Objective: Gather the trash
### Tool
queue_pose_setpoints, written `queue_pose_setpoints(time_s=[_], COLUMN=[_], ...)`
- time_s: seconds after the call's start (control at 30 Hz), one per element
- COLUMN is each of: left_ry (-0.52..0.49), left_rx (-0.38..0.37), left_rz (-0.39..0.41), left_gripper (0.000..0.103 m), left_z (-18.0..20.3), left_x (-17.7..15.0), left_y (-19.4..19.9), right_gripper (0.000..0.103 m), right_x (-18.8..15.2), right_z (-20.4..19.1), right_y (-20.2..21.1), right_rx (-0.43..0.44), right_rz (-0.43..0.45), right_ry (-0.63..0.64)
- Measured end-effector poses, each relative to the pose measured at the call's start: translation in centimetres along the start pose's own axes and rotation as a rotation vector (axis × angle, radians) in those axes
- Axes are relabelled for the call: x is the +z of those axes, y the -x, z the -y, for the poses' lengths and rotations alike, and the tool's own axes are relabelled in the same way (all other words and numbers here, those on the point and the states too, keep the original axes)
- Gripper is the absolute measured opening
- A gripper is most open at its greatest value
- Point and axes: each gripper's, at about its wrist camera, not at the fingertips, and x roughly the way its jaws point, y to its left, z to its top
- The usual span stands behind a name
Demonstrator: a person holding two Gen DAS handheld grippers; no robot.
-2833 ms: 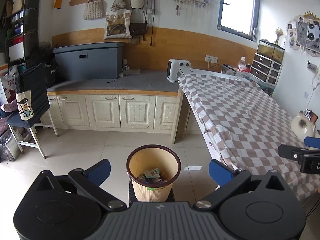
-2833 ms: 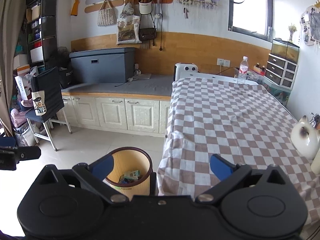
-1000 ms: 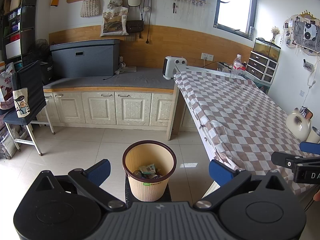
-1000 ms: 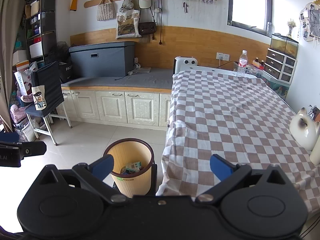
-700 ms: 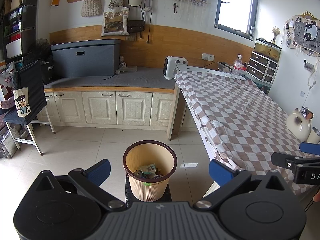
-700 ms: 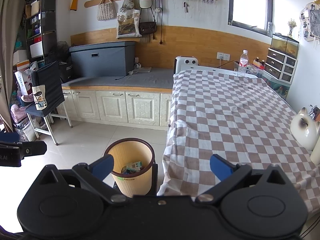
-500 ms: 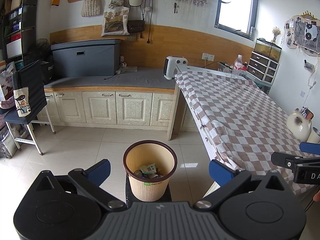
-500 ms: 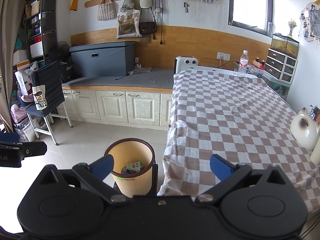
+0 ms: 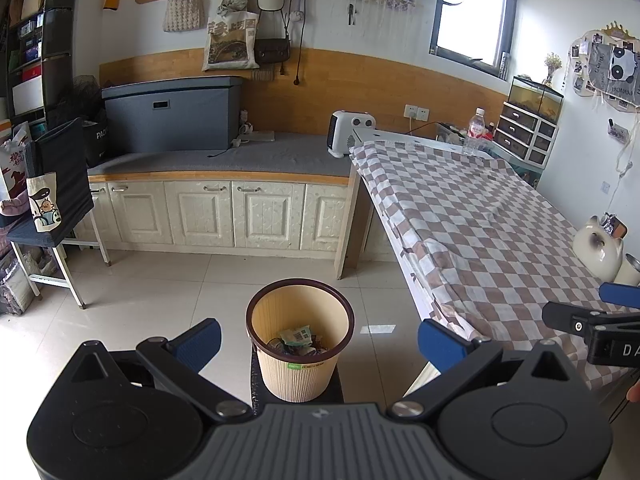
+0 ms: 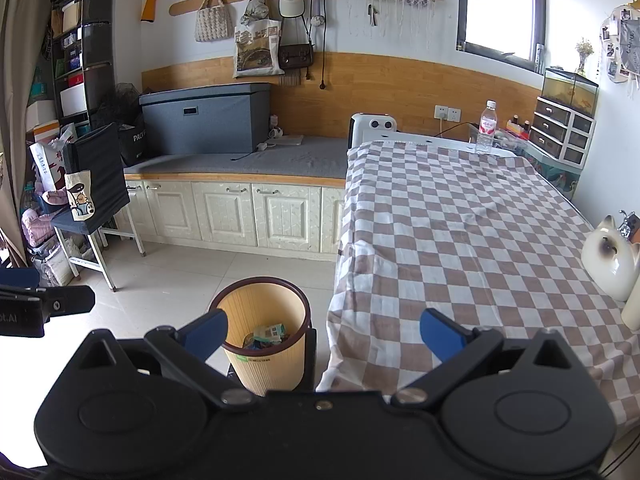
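Nothing much had shifted in the last second. Both claws, the left gripper point(image 9: 318, 338) and right gripper point(image 10: 324, 332), hung spread wide and empty. Below them the wastebasket point(image 9: 300, 338) stood on the floor beside the checked tablecloth point(image 10: 460, 248), holding crumpled wrappers point(image 9: 298, 336). I judged collecting finished; no trash remained visible.

Chinese characters across the hanging tote bag point(image 9: 231, 42), "PAC" on the black bag point(image 9: 96, 138) beside the grey box, "DA" on the right hand-held gripper point(image 9: 618, 350), bin label unreadable
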Motion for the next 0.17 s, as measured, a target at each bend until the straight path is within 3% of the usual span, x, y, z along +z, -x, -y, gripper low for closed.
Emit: queue_pose_setpoints(time_s=[0.17], left_ry=[0.001], left_rx=[0.002], left_rz=[-0.001], left_gripper=[0.103], left_z=[-0.09], left_x=[-0.11], left_y=[0.01], right_gripper=[0.103], right_x=[0.03], right_z=[0.07], right_y=[-0.07], right_rx=[0.0], right_rz=[0.0], right_ry=[0.0])
